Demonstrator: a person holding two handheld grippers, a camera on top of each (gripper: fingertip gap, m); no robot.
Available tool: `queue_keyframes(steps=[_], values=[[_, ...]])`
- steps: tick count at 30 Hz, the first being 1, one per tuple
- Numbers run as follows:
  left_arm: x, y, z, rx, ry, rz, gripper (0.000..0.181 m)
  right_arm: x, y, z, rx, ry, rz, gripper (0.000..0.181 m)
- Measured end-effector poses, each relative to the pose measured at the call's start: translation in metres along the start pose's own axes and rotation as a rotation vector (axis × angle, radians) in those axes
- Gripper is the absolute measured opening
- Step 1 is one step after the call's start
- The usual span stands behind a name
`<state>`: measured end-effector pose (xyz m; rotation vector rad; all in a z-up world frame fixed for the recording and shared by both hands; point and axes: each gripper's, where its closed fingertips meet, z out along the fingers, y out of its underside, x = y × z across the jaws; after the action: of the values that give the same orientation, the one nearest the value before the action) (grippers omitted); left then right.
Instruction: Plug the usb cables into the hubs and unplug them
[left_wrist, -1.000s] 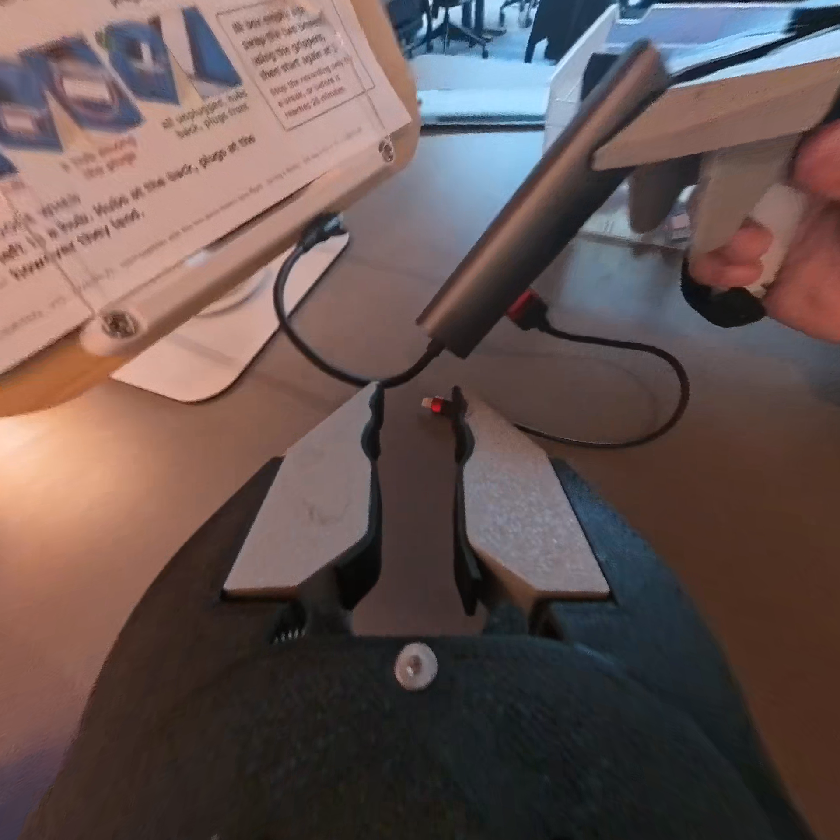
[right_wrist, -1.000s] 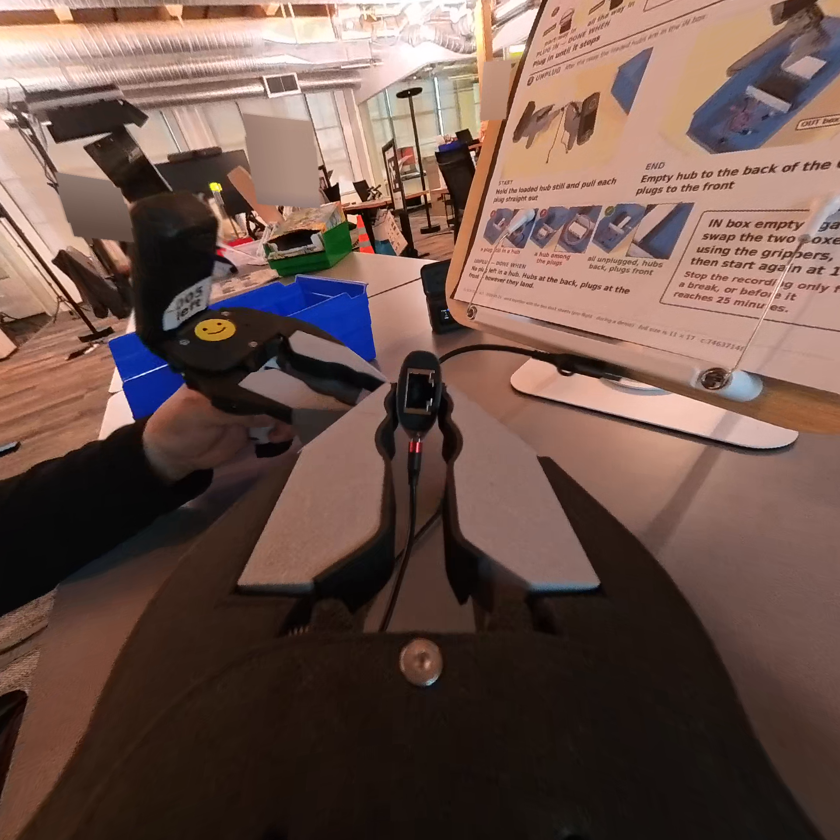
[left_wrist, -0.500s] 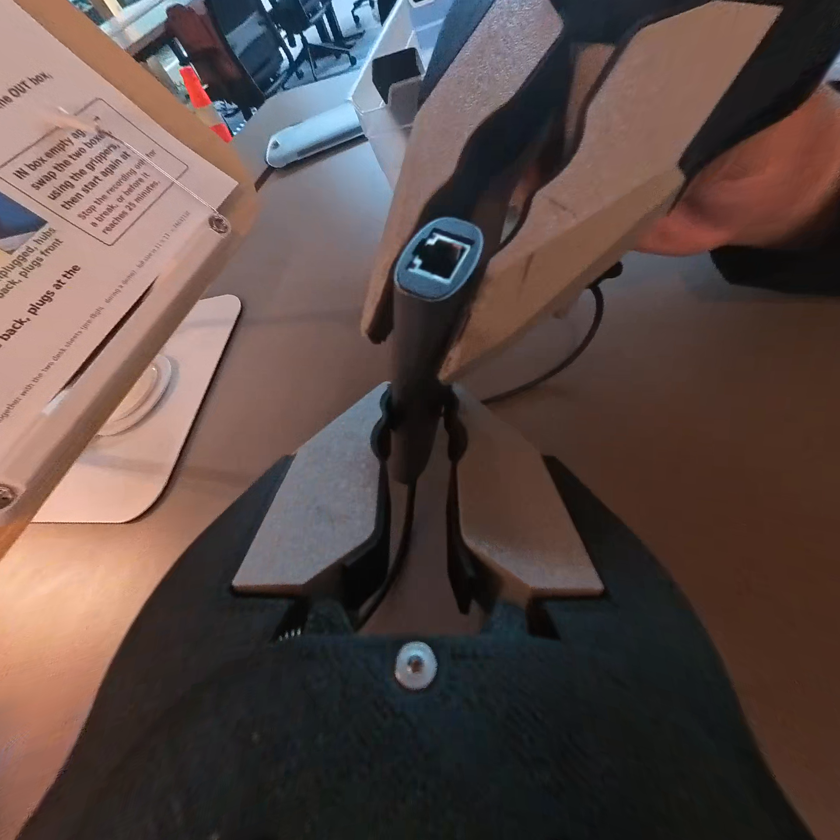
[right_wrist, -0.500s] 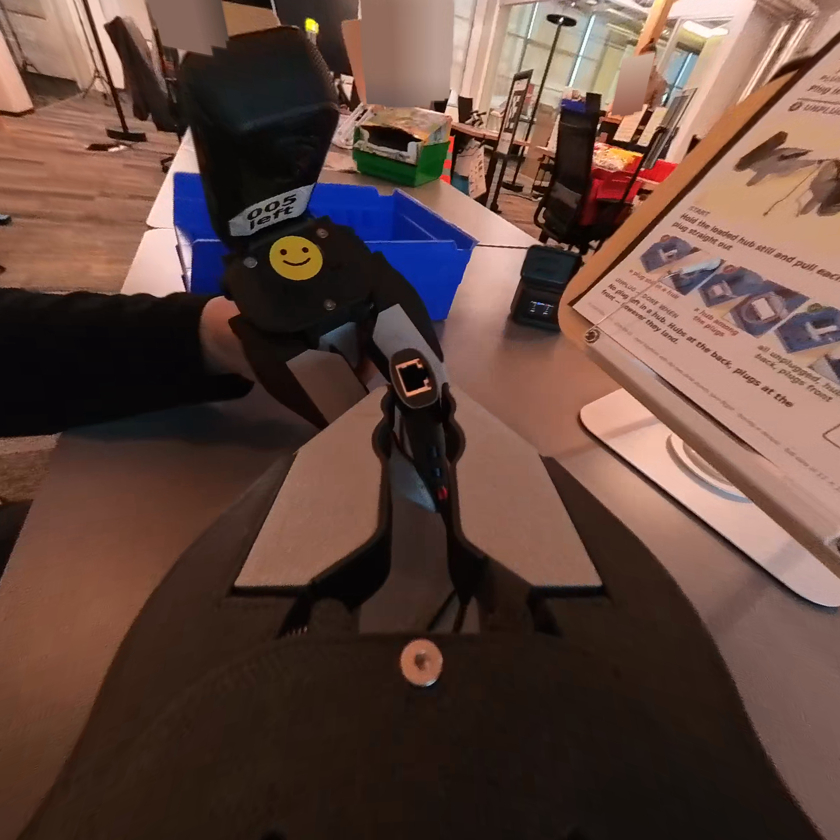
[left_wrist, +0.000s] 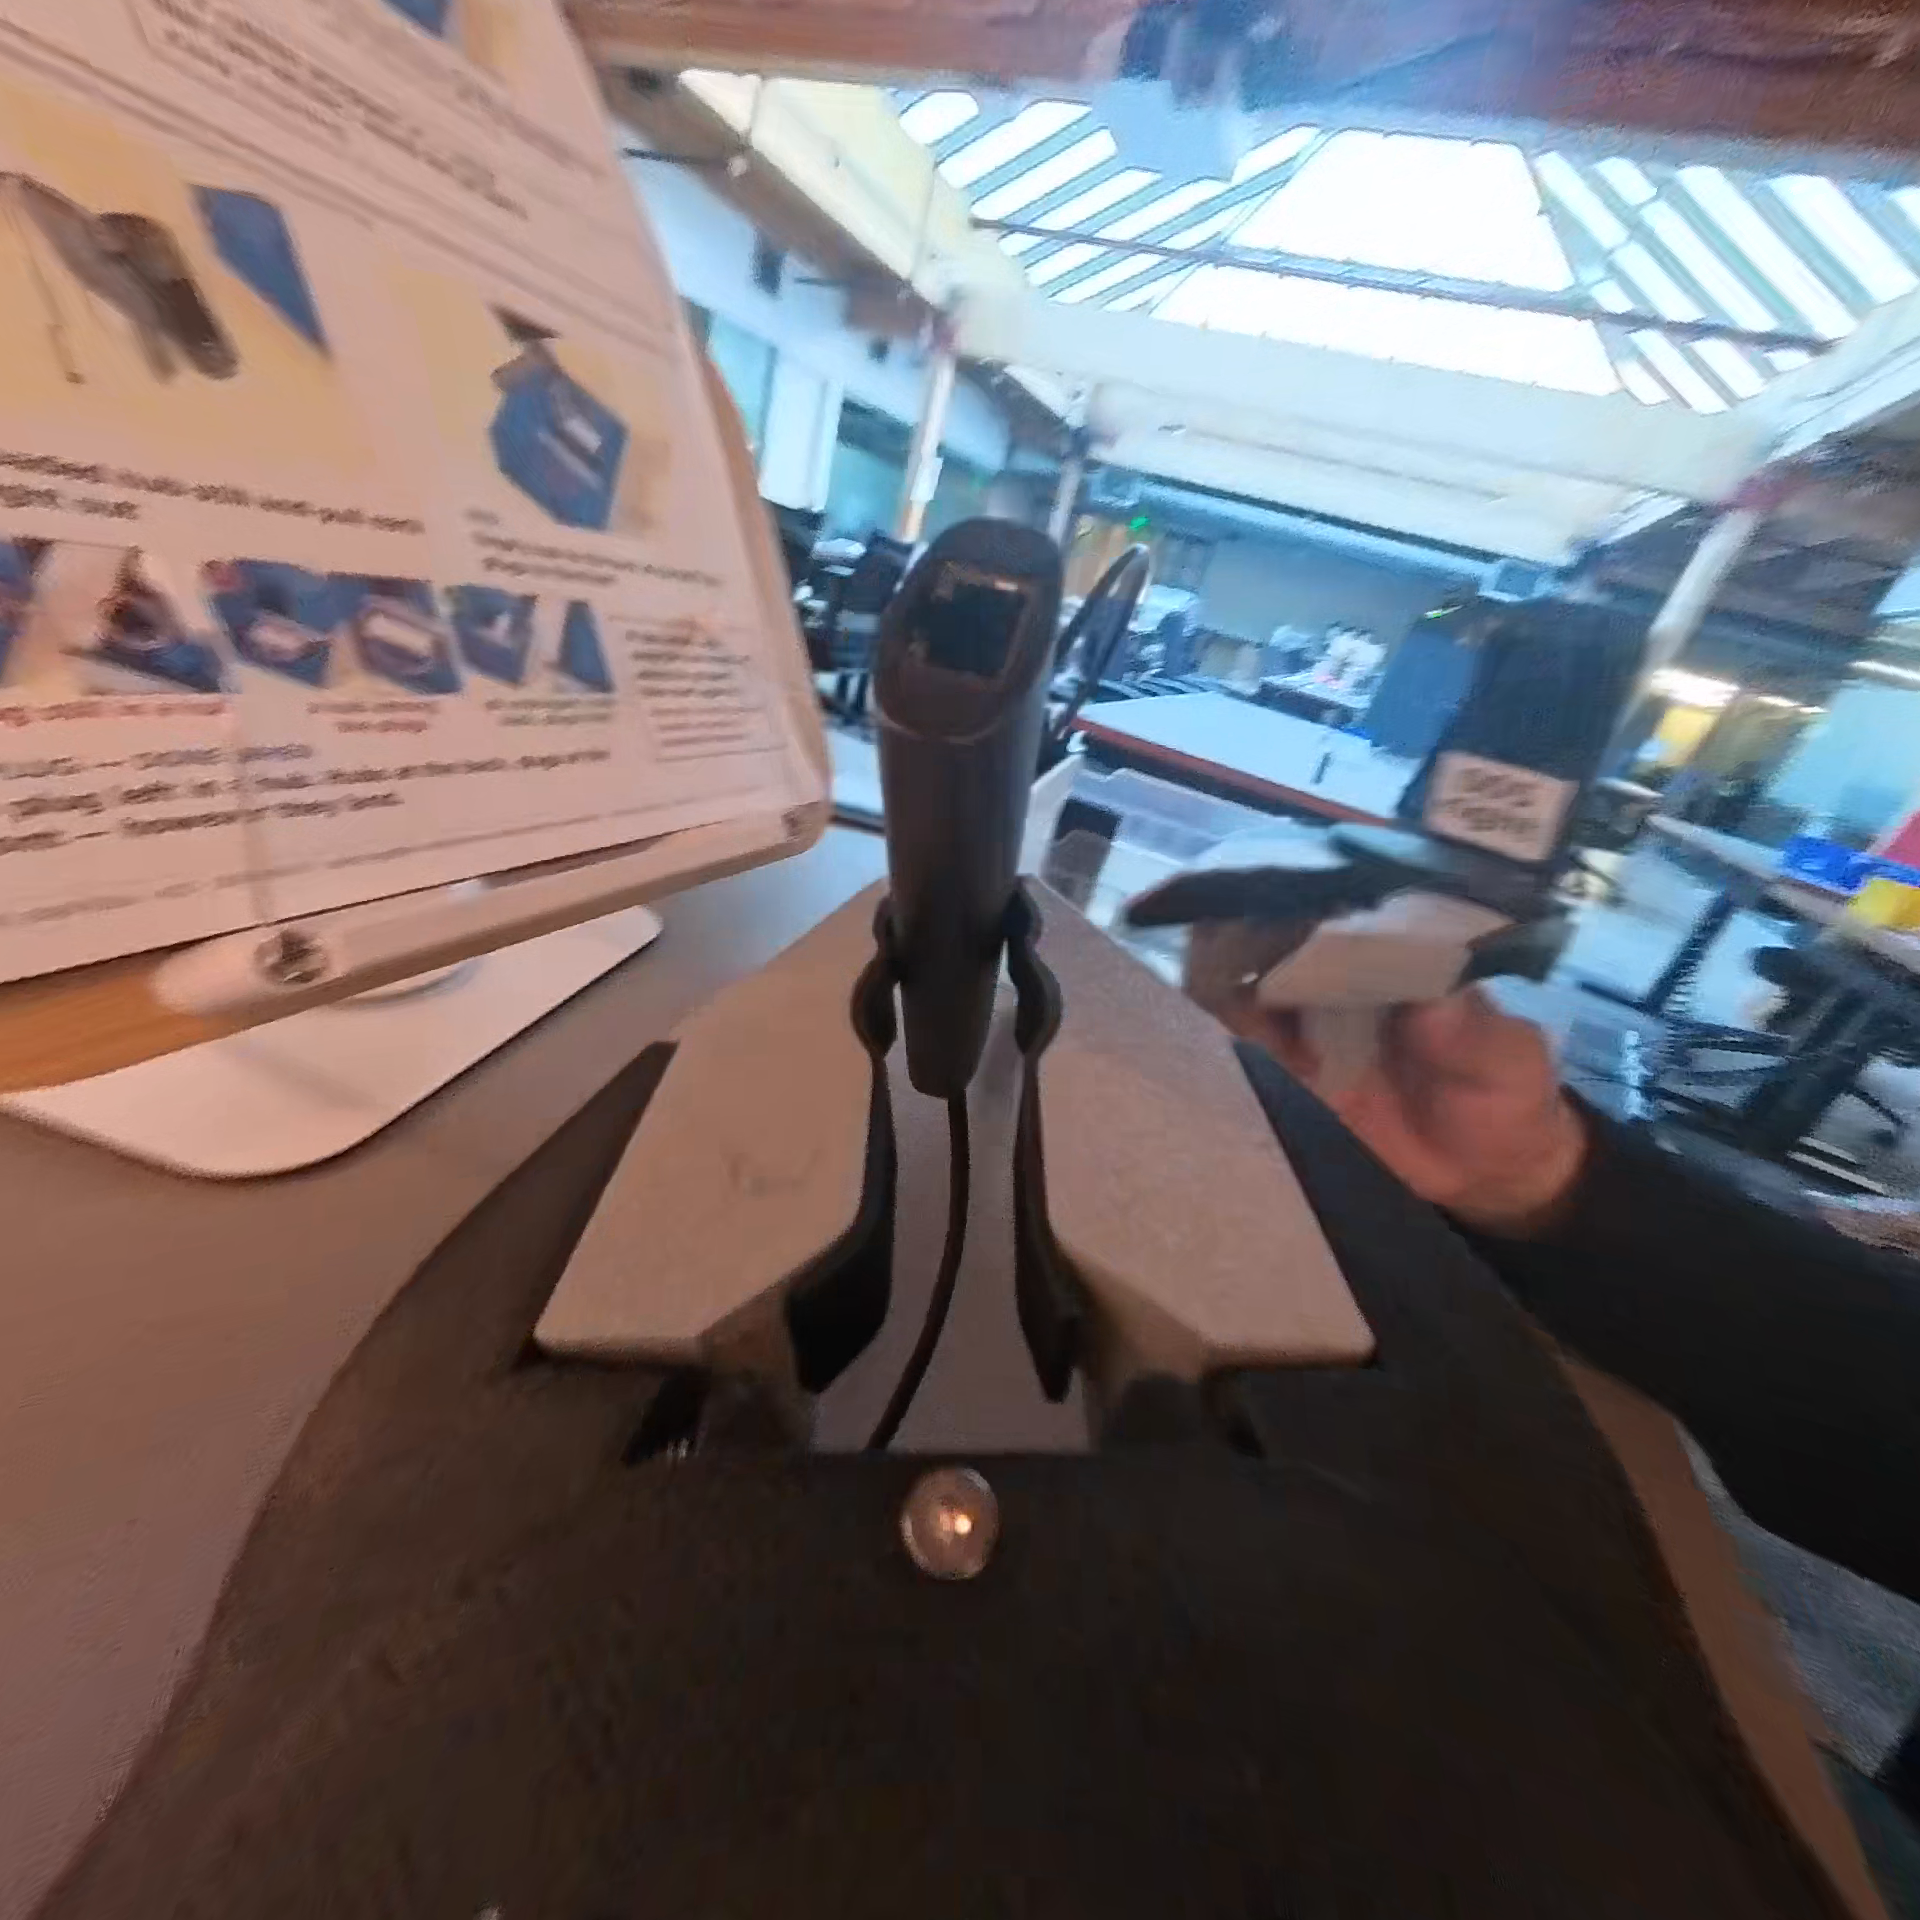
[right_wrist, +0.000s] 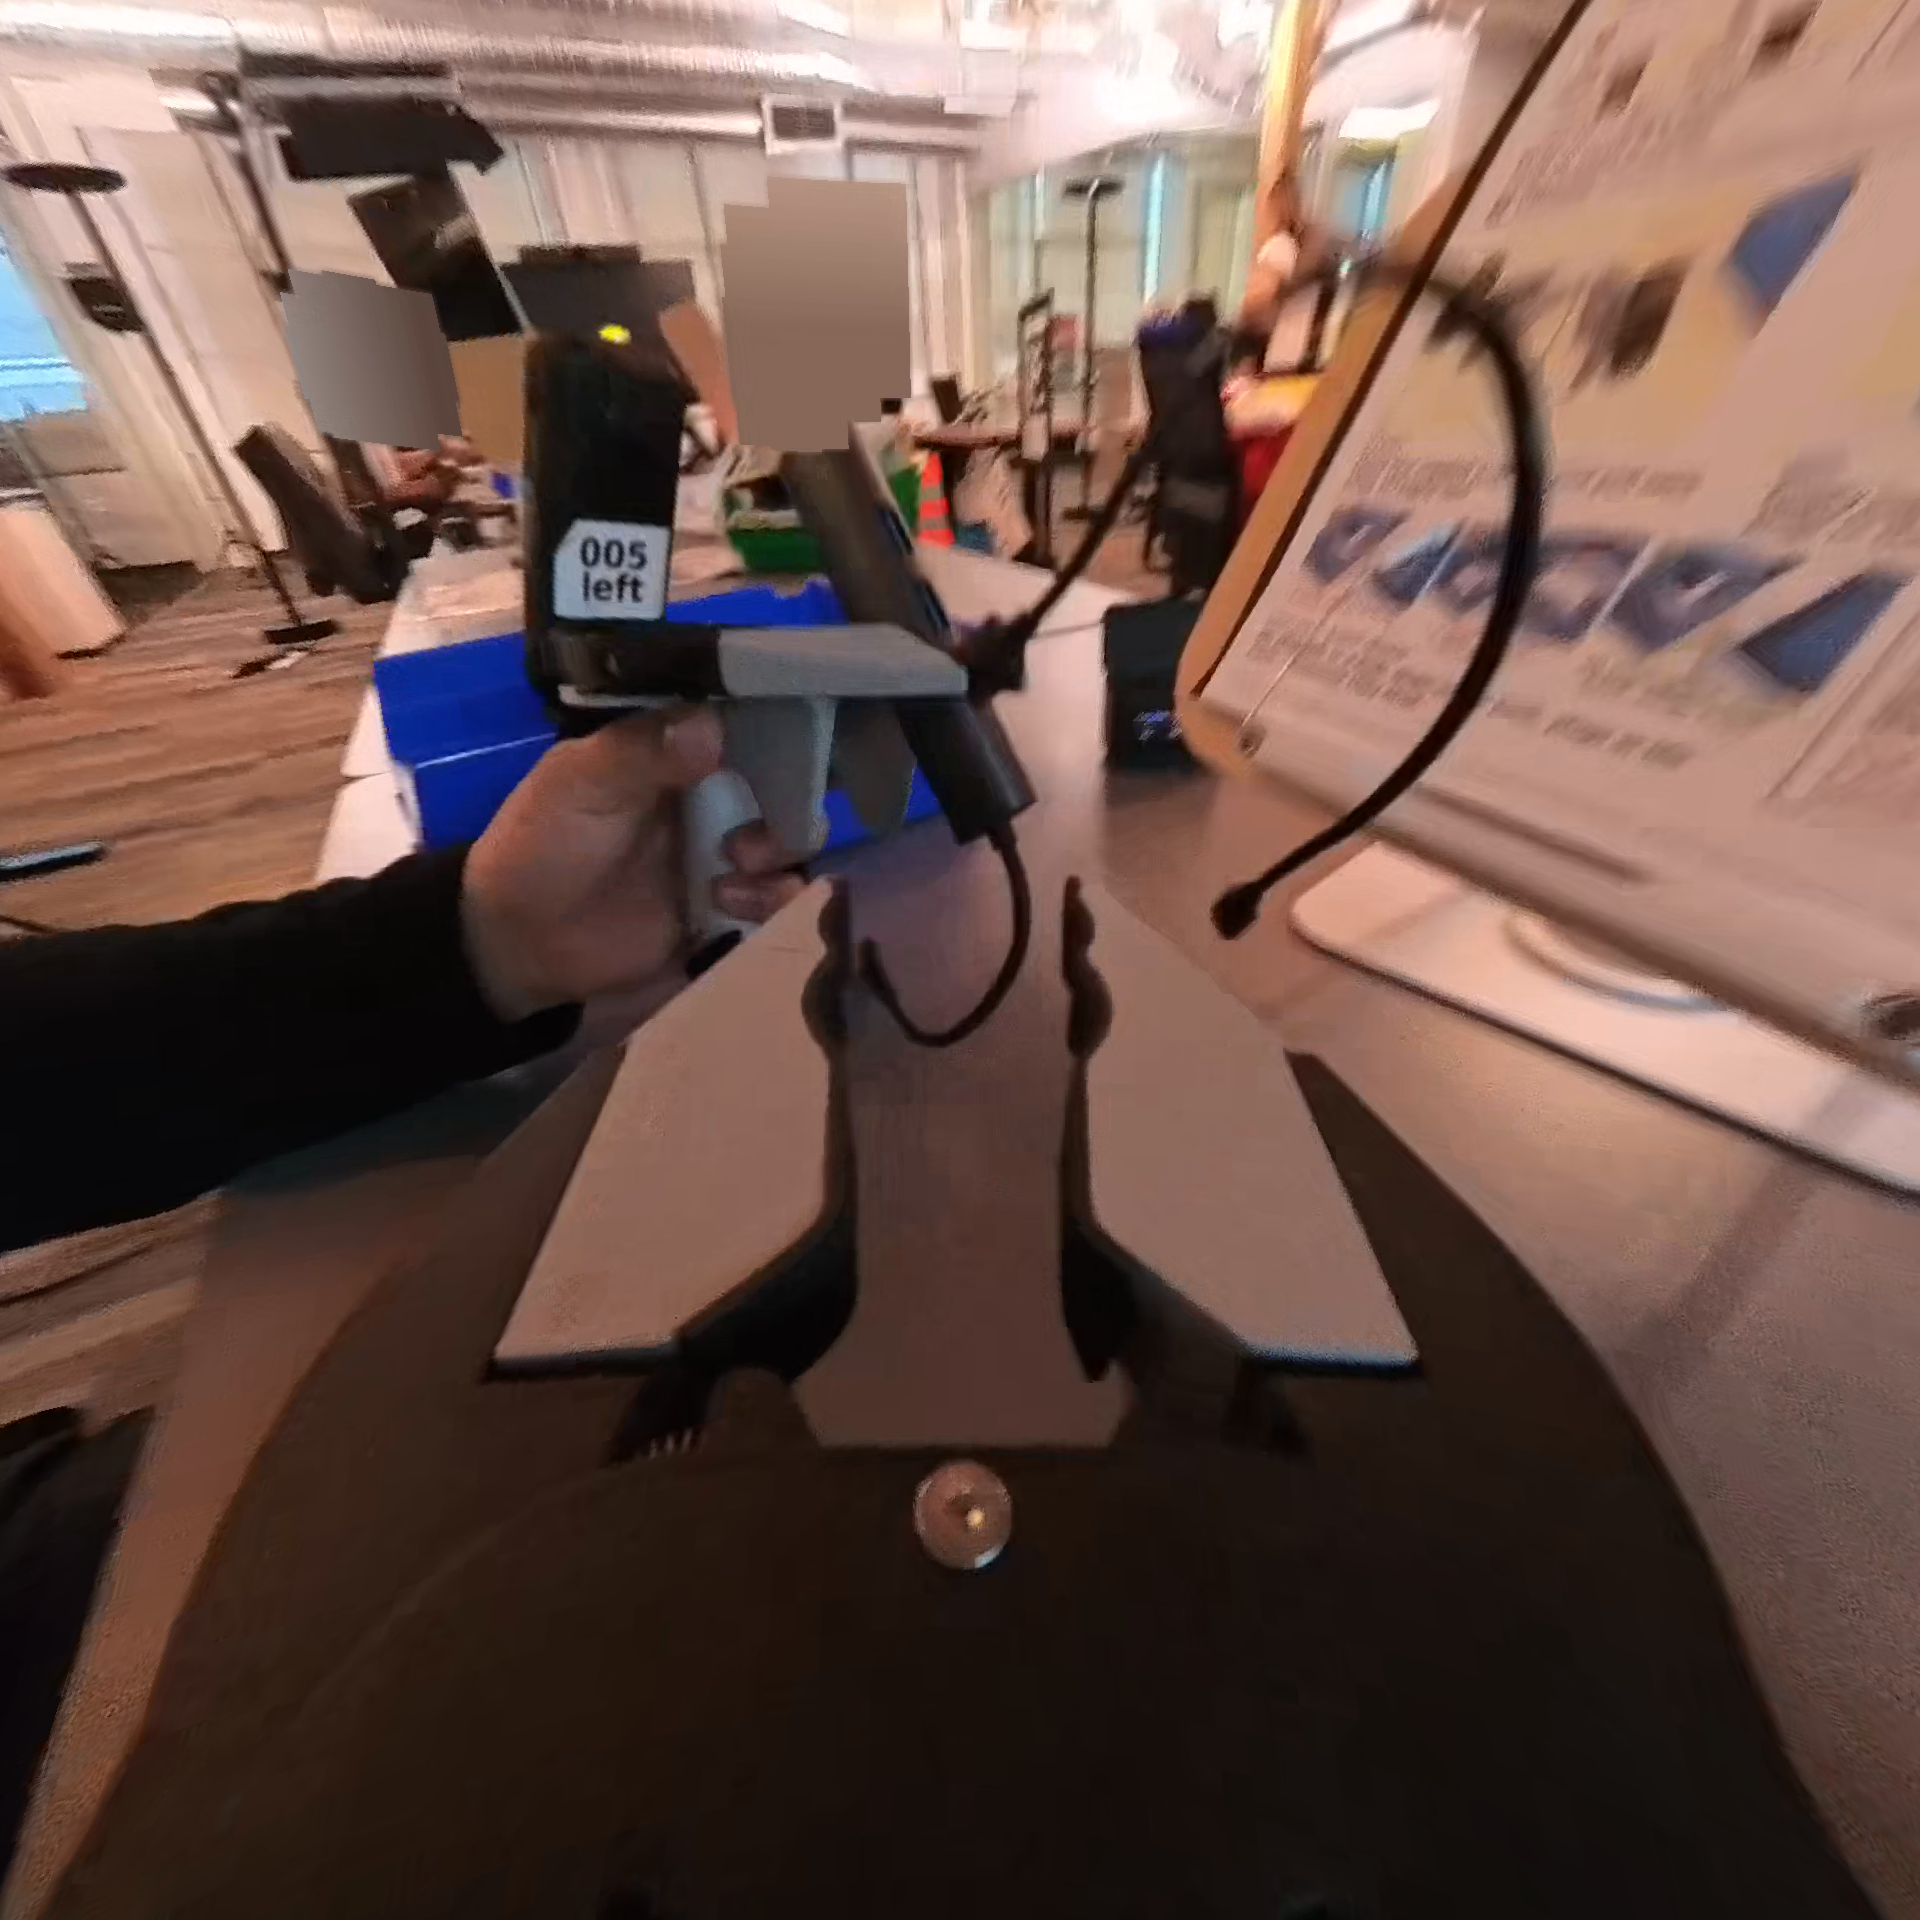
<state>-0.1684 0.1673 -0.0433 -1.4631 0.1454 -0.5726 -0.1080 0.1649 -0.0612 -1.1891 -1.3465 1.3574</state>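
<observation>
The hub (left_wrist: 961, 800) is standing upright above the worktop (left_wrist: 187, 1309), pinched low down by the left gripper (left_wrist: 956, 997). The right gripper (right_wrist: 951, 971) is hanging spread and empty nearby. A cable (right_wrist: 1475, 582) is dangling from the hub's side, so unplugging seems to be in hand; next, the right gripper needs to be closing on the plug.

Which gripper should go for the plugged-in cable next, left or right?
Right, probably. The right gripper is open and empty, facing the hub, while the left gripper is shut on that hub. The cable loops from the hub's side in front of the right gripper, with its free end hanging near its fingertips.
</observation>
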Motion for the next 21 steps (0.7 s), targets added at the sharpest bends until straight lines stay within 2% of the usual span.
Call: queue_keyframes(steps=[4, 7, 10, 12, 15, 21], values=[[0.036, 0.000, 0.011, 0.028, 0.176, -0.025, 0.017, 0.000, 0.002, 0.006, 0.040, -0.038, 0.082, 0.034], [0.051, 0.001, 0.015, 0.043, 0.243, -0.055, 0.017, -0.008, -0.006, 0.002, 0.084, -0.109, 0.099, 0.035], [0.058, 0.004, 0.019, 0.038, 0.271, -0.065, 0.017, -0.014, -0.009, 0.000, 0.094, -0.153, 0.104, 0.030], [0.061, 0.009, 0.021, 0.020, 0.279, -0.056, 0.017, -0.011, -0.005, 0.000, 0.070, -0.137, 0.096, 0.013], [0.064, 0.014, 0.022, -0.014, 0.292, -0.051, 0.016, -0.011, -0.002, -0.004, 0.031, -0.166, 0.102, 0.012], [0.071, 0.030, 0.021, -0.120, 0.373, -0.096, 0.016, -0.010, -0.014, -0.016, 0.089, -0.203, 0.129, 0.009]])
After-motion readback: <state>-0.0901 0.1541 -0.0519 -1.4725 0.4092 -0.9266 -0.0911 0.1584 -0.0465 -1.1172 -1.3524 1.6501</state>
